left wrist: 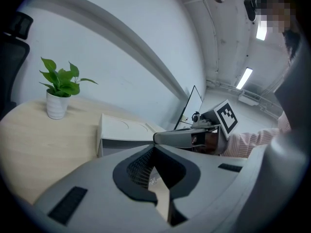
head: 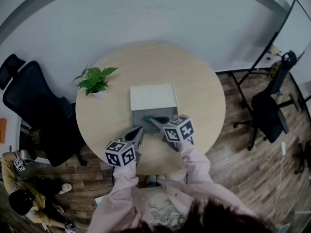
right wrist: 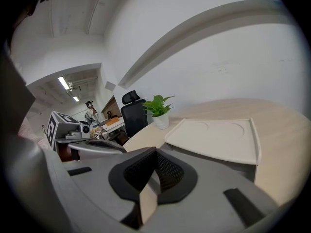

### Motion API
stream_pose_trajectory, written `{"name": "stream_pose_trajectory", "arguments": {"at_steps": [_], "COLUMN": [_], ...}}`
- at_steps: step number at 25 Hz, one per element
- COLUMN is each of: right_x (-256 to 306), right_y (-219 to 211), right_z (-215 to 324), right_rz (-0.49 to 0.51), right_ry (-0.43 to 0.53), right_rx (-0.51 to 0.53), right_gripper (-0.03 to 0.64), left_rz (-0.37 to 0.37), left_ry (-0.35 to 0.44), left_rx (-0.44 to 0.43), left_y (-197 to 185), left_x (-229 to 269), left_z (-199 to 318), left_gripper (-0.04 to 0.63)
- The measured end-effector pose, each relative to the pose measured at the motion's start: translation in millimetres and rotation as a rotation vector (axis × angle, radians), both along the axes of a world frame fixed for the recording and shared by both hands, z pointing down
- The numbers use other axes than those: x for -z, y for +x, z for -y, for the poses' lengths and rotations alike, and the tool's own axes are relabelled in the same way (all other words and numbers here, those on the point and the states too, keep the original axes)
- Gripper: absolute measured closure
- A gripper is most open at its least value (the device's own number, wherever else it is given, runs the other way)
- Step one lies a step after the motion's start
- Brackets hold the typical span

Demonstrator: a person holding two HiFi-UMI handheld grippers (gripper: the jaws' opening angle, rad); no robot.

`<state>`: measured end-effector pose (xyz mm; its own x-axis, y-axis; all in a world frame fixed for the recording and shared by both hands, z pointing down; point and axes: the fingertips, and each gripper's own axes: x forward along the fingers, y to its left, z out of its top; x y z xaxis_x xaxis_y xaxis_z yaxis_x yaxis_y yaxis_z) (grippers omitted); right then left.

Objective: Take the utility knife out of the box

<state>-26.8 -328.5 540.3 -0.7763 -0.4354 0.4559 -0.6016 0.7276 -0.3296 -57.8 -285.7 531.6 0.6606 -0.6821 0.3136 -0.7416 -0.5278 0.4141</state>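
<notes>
Round pale-wood table (head: 204, 81): fills the middle of the head view, in front of a plain white wall.
White-lidded grey rectangular box (head: 153, 97): stands close to the table's near edge, about midway along it. Flat lid with a raised rim and two shallow round hollows. Grey front wall towards the person.
Utility knife: cannot be made out in any view, with the inside of the box covered by the lid.
Left gripper (head: 140, 130): grey, with a marker cube at its rear. Tips just off the box's near left corner, above the table's near edge, aimed towards the box and a little downward.
Left gripper jaws: pressed together, nothing between the black ribbed pads (left wrist: 138, 169).
Right gripper (head: 149, 119): grey, with a marker cube at its rear. Tips at the box's grey front wall; touching or just short of it, cannot tell.
Right gripper jaws: pressed together, pinching nothing.
Green leafy plant in a small white pot (head: 95, 80): near the table's left edge, well apart from the box.
Pale pink sleeves (head: 194, 161): reach from the picture's bottom to both grippers.
Black office chairs: one beside the table's left edge (head: 34, 101), one well off to the right (head: 269, 108), both on a wood-plank floor.
</notes>
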Motion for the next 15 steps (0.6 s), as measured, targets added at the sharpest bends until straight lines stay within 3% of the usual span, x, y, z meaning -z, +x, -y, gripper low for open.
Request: {"name": "stream_pose_trajectory", "arguments": {"at_steps": [15], "right_x": [-32.0], "right_y": [-11.7], "right_z": [5.5], "right_rz": [-0.147], "right_ry": [-0.061], "right_rx": [0.132], "right_gripper": [0.618], "left_rz": [-0.020], "left_ry": [-0.055], "left_rx": [-0.011], "left_y": [-3.2], "left_x": [-17.1], "left_z": [8.9], "left_gripper": [0.589]}}
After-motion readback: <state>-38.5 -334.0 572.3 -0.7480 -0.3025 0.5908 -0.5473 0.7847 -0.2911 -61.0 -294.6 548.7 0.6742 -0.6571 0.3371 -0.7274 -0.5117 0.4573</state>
